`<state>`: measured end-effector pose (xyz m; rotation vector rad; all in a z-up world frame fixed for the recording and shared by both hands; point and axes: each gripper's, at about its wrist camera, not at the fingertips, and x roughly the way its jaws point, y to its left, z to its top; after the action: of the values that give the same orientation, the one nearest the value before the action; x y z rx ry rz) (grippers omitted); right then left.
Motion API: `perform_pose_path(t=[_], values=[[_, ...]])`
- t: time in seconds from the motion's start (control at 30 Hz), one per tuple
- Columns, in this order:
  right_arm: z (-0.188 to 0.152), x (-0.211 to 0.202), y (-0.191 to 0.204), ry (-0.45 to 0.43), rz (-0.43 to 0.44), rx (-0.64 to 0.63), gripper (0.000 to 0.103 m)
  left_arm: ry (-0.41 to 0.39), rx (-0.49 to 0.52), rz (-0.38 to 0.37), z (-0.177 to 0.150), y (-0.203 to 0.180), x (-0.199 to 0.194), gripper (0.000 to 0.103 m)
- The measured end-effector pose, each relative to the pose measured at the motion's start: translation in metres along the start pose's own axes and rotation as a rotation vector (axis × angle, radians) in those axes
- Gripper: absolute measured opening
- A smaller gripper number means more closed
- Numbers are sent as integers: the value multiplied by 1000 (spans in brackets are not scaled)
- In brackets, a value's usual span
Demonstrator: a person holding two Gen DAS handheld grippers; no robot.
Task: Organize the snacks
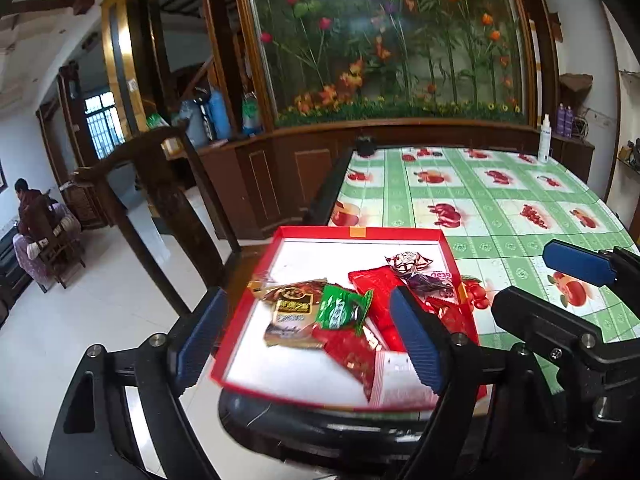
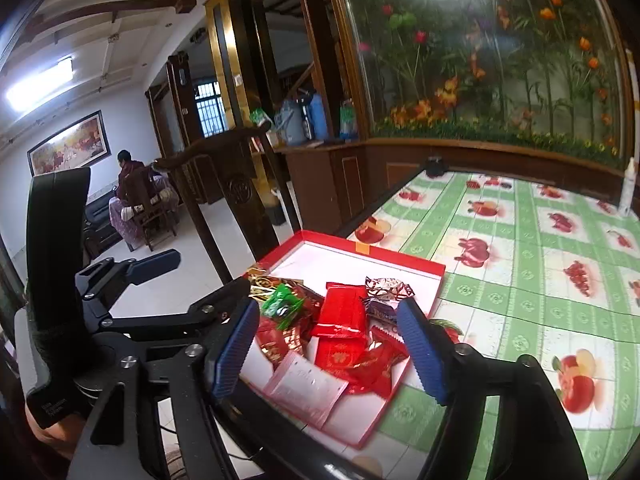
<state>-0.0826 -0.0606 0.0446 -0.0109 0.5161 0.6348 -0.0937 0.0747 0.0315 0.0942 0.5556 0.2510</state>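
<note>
A shallow red box [image 1: 360,233] with a white floor sits on the table's near left corner, also in the right wrist view [image 2: 360,240]. Several snack packets lie in it: a green one [image 1: 342,310] [image 2: 282,304], a brown-gold one [image 1: 290,312], red ones [image 2: 344,312], a silver-red candy [image 1: 408,260] and a white packet [image 2: 308,388]. My left gripper [image 1: 310,340] hovers open in front of the box's near edge, its blue pads clear of everything. Just to its right, my right gripper [image 2: 328,352] is open too, with nothing gripped.
A green checked tablecloth [image 1: 500,200] with fruit prints covers the table. A white spray bottle [image 1: 545,138] stands at the far right edge, a small black object [image 1: 365,146] at the far edge. A dark wooden chair [image 1: 160,200] stands left of the table. A person [image 1: 32,208] sits far off.
</note>
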Motion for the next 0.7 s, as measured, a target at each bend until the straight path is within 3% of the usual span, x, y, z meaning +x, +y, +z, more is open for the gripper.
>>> perform_pose_path(t=[0.2, 0.37, 0.43, 0.7], values=[[-11, -32, 25, -38, -34, 0, 84, -44, -25, 38, -12, 20, -42, 85], [-21, -55, 49, -58, -63, 2, 85, -111, -83, 29, -21, 44, -78, 96], [-25, -66, 57, -74, -67, -1, 86, -131, -104, 28, -23, 51, -86, 103], [-37, -84, 77, -166, -105, -50, 88, -174, -122, 14, -25, 59, -94, 103]])
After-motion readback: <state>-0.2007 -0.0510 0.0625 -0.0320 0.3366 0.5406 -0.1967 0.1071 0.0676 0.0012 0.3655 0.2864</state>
